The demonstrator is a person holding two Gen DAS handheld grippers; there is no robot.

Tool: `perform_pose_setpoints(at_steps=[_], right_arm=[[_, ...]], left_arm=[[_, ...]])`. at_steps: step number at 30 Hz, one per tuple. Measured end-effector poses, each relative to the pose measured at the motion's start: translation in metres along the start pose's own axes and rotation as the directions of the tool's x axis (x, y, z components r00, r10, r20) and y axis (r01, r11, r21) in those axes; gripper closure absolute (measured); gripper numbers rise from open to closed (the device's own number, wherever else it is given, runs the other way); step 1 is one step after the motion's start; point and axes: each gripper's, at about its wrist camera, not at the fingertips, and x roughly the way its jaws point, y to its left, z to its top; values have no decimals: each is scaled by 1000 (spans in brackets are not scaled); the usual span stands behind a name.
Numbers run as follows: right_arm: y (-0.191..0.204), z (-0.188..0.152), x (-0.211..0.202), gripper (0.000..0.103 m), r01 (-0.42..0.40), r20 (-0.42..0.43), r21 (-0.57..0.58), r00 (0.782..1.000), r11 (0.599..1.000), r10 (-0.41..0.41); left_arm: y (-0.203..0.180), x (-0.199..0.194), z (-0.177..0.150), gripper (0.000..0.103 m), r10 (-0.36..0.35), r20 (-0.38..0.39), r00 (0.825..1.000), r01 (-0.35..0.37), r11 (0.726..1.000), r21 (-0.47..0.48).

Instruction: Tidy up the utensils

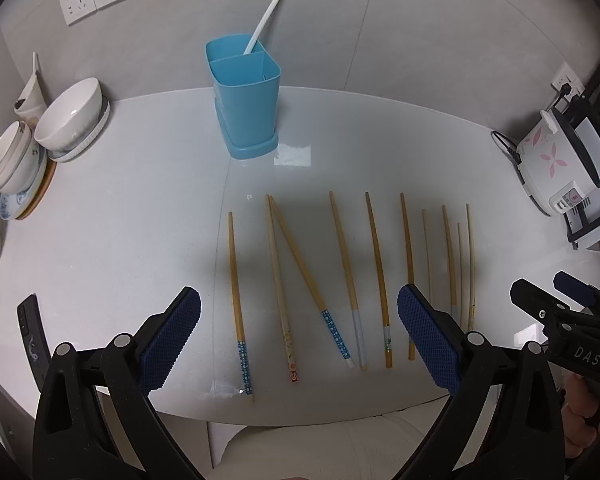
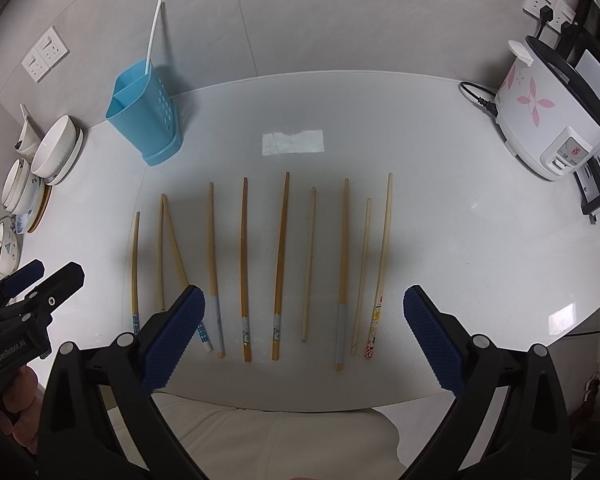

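Several bamboo chopsticks (image 1: 342, 276) (image 2: 244, 268) lie in a row on the white counter, pointing away from me; two at the left cross at their tips. A blue two-compartment utensil holder (image 1: 246, 100) (image 2: 144, 114) stands near the back wall with one white chopstick (image 1: 266, 16) leaning in its rear compartment. My left gripper (image 1: 300, 336) hovers open over the near ends of the left chopsticks, holding nothing. My right gripper (image 2: 304, 332) hovers open above the near ends of the middle and right chopsticks, also with nothing in it. Each gripper shows at the edge of the other's view.
Stacked bowls and plates (image 1: 66, 124) (image 2: 52, 152) crowd the left edge. A white rice cooker with pink flowers (image 1: 556, 164) (image 2: 552, 108) sits at the right, plugged into the wall. A dark phone (image 1: 32, 328) lies near the front left. A tape patch (image 2: 292, 142) marks the counter.
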Motion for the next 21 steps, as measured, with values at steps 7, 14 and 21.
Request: perform_pose_setpoints(at_steps=[7,14,21], right_arm=[[2,0,0,7,-7,-4,-3,1000,1000,7],[7,8,0,11,-60,26,-38,998,997,61],[24,18,35,17,-58,-13,-110,998,992,57]], left_arm=[[0,0,0,6,0,1,1000,0,1000,-1],[13,6,4,6,-52,-20,998,52,998,-34],[46,35,4,7,-28,-68,997,22,995,-95]])
